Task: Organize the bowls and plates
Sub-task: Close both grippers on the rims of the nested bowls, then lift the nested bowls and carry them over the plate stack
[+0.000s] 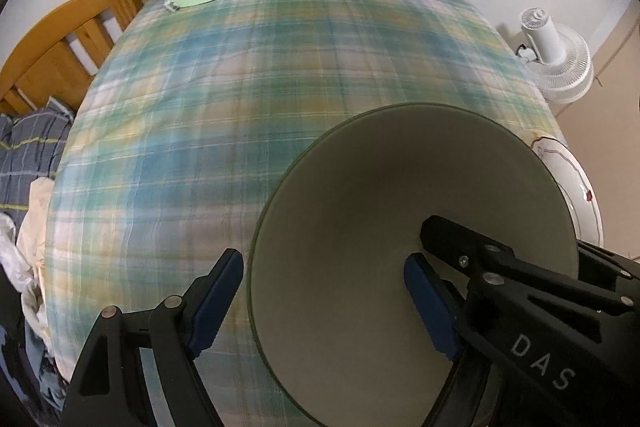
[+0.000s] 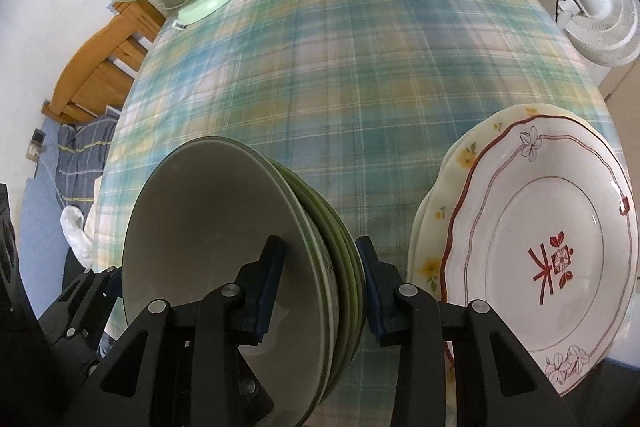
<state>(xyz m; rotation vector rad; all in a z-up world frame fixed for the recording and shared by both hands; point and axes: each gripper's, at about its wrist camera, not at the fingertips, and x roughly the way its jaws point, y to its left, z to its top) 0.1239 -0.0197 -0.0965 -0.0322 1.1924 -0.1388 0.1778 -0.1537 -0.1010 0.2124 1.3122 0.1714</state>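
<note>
A: Right wrist view, item one, largest: plaid tablecloth (image 2: 360, 75), covering the table. Item two: stack of two plates (image 2: 540, 247), a red-rimmed one over a yellow-flowered one, at the near right, just beside the right gripper (image 2: 320, 267).

B: And the bowls?

A: Item three: nested bowls (image 2: 224, 247), grey-green, several deep, at the near left of that view. Their right-hand rims lie between the right gripper's fingers, one pad inside the top bowl, the other outside the stack. The jaws are spread and I see a gap at the outer pad, so I judge nothing is clamped.

B: Left side?

A: Left wrist view: left gripper (image 1: 324, 307) also spread, its right pad inside the top bowl (image 1: 412, 267), its left pad outside over the cloth; the near-left rim sits between them, not pinched.

B: So the deciding relation?

A: Both tools straddle opposite rims of one stack. The plates lie to the right, nearer the right gripper. Closing on both rims looks like the next requirement.
</note>
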